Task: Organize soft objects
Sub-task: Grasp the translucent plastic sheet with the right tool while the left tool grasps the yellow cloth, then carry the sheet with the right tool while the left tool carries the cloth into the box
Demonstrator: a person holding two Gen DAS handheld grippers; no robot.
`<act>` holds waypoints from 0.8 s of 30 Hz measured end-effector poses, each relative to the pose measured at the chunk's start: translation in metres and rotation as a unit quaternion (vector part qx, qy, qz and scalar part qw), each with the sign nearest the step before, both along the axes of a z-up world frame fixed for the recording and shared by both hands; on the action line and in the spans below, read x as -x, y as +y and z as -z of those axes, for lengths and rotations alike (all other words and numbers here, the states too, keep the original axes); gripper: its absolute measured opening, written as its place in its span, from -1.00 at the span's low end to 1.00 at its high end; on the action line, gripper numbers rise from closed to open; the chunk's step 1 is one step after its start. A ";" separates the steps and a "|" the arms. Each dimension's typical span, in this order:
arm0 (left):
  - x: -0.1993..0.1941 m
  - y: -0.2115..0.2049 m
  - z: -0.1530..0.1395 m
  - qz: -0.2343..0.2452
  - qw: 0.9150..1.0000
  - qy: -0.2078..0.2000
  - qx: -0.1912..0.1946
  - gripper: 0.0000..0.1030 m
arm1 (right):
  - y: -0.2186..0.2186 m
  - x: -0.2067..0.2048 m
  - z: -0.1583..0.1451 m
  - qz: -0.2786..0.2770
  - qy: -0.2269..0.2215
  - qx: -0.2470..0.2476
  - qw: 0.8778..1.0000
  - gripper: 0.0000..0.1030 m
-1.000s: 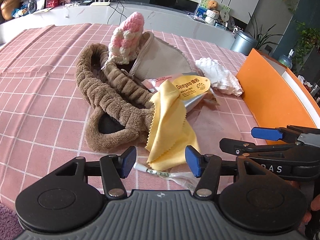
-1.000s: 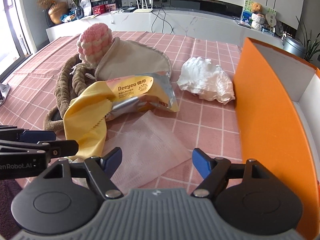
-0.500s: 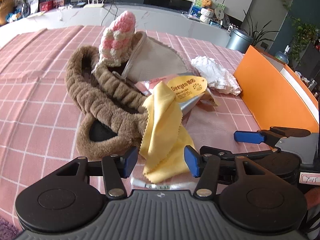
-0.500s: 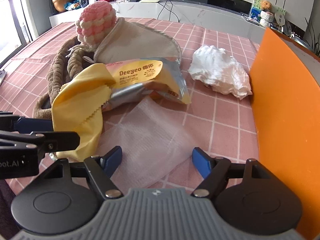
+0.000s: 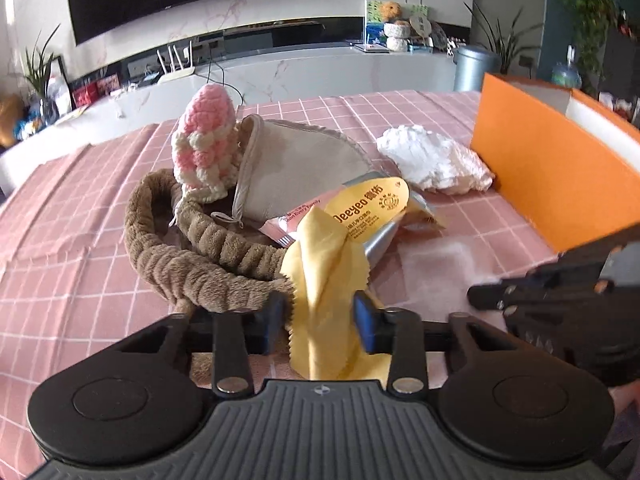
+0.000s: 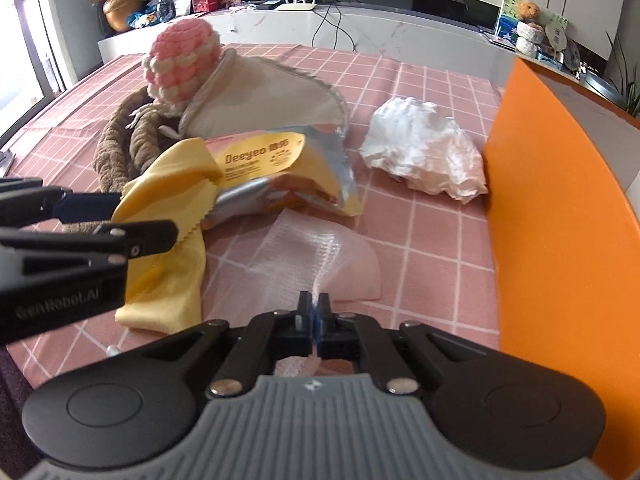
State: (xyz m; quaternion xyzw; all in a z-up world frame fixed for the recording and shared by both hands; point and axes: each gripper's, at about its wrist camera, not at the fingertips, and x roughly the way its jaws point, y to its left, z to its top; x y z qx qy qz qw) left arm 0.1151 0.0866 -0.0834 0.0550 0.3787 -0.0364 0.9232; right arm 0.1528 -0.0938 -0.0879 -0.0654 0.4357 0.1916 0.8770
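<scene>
Yellow cloth (image 5: pixel 328 300) bunched between closing left gripper (image 5: pixel 320 322); right gripper (image 6: pixel 315 312) pinches translucent mesh sheet (image 6: pixel 320 264), which may slip.

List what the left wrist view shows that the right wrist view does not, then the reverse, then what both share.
Only the left wrist view: the left hand-held gripper from behind, its jaws, which have just been closing, on either side of the yellow cloth; also a grey bin.

Only the right wrist view: the right hand-held gripper shut on the translucent white mesh sheet; also a bronze vase.

Both: the pink crochet piece, brown plush band, Deeyeo packet, crumpled white tissue and orange box.
</scene>
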 end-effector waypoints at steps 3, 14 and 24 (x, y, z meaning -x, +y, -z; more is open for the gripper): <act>0.004 0.000 -0.001 -0.003 1.000 -0.004 -0.012 -0.78 | -0.001 -0.001 0.000 0.002 0.004 -0.005 1.000 -1.00; 0.028 -0.022 -0.011 0.049 0.998 -0.018 -0.027 -0.99 | -0.009 0.007 -0.012 0.003 -0.007 -0.024 1.000 -1.00; 0.041 -0.028 -0.044 0.035 0.998 -0.058 -0.013 -0.99 | -0.031 0.028 -0.050 0.004 -0.050 -0.063 0.997 -1.00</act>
